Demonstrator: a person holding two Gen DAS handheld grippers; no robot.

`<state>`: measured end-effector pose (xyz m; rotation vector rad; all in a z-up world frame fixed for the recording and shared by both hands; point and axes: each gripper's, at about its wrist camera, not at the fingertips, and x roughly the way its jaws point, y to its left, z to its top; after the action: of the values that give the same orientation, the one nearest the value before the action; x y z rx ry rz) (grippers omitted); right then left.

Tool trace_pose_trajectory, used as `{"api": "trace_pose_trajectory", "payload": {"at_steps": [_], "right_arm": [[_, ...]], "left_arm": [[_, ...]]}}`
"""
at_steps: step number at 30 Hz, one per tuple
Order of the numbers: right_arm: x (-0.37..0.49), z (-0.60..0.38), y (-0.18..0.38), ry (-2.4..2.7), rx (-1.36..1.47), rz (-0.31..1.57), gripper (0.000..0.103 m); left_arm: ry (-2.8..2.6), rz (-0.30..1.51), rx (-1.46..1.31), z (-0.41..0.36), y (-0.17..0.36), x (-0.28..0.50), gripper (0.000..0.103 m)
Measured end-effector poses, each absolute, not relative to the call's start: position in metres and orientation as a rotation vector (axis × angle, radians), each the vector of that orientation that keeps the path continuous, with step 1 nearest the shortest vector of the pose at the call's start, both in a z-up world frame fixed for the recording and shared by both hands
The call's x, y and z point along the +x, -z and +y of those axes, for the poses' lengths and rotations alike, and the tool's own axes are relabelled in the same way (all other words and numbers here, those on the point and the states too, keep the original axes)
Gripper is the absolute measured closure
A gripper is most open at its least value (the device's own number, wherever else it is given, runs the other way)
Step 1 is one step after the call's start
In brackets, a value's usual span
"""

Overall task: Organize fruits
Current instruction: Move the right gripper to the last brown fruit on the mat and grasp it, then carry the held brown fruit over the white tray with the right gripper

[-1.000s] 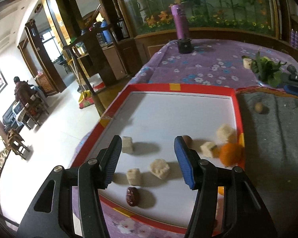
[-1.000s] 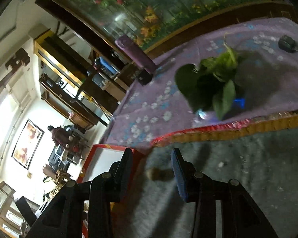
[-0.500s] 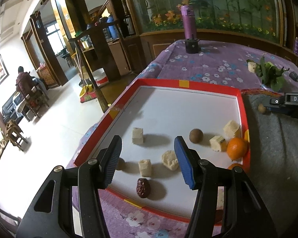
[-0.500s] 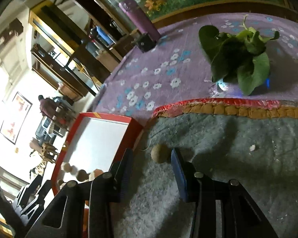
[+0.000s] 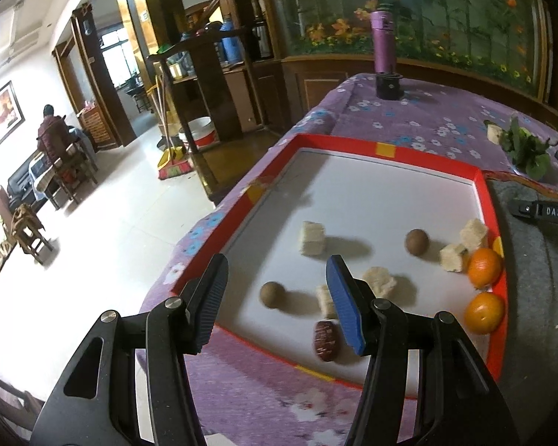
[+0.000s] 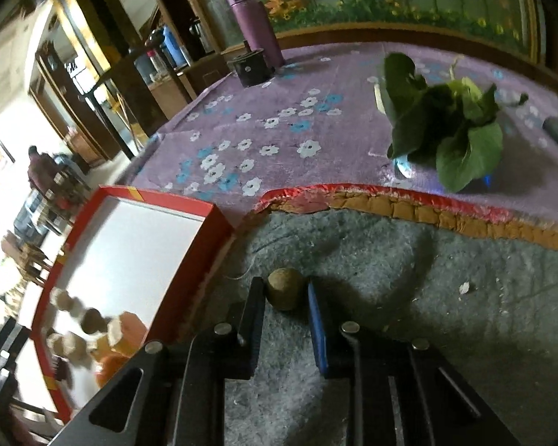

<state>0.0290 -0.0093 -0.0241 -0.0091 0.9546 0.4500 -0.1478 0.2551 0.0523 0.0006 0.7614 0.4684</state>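
Observation:
A red-rimmed tray [image 5: 387, 150] with a white floor holds several pale cubes [image 5: 311, 237], two brown round fruits [image 5: 416, 242], a dark red date [image 5: 325, 340] and two oranges [image 5: 484, 265]. My left gripper [image 5: 276, 271] hovers open and empty over the tray's near left corner, with one brown fruit [image 5: 272, 294] seen under the gap. To the right of the tray [image 6: 219, 219], another brown round fruit [image 6: 284, 288] lies on the grey mat [image 6: 446, 297]. My right gripper [image 6: 284, 284] is closing its jaws on it, a pad at each side.
A bunch of green leaves [image 6: 450, 130] lies on the purple flowered cloth [image 6: 279, 130] beyond the mat. A purple bottle [image 6: 253, 18] and a black round holder [image 6: 251, 67] stand at the far edge. The table drops to the floor left of the tray.
My right gripper came down onto the brown fruit on the mat and its jaws narrowed around it. The left gripper slid left along the tray's near edge, still open.

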Motion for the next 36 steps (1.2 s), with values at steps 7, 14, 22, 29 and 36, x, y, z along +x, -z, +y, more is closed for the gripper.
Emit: {"api": "trace_pose_trajectory", "payload": {"at_steps": [7,14,22,29,36], "right_arm": [[0.018,-0.003,0.009,-0.510,0.049,0.938,0.082],[-0.012,0.035,-0.013,-0.683,0.077,0.890,0.082],[-0.034,0.084,0.009,-0.742,0.027,0.928,0.082],[-0.036,0.091,0.015,-0.745,0.014,0.942,0.082],[-0.035,0.086,0.008,-0.755,0.021,0.928,0.078]], "left_arm": [[-0.511,0.749,-0.024,0.280,-0.052,-0.163,0.048],[-0.536,0.750,-0.056,0.300,-0.047,-0.175,0.048],[-0.539,0.758,-0.068,0.309,-0.042,-0.184,0.048],[-0.522,0.762,-0.058,0.305,-0.041,-0.184,0.048],[-0.501,0.758,-0.035,0.292,-0.046,-0.182,0.048]]}}
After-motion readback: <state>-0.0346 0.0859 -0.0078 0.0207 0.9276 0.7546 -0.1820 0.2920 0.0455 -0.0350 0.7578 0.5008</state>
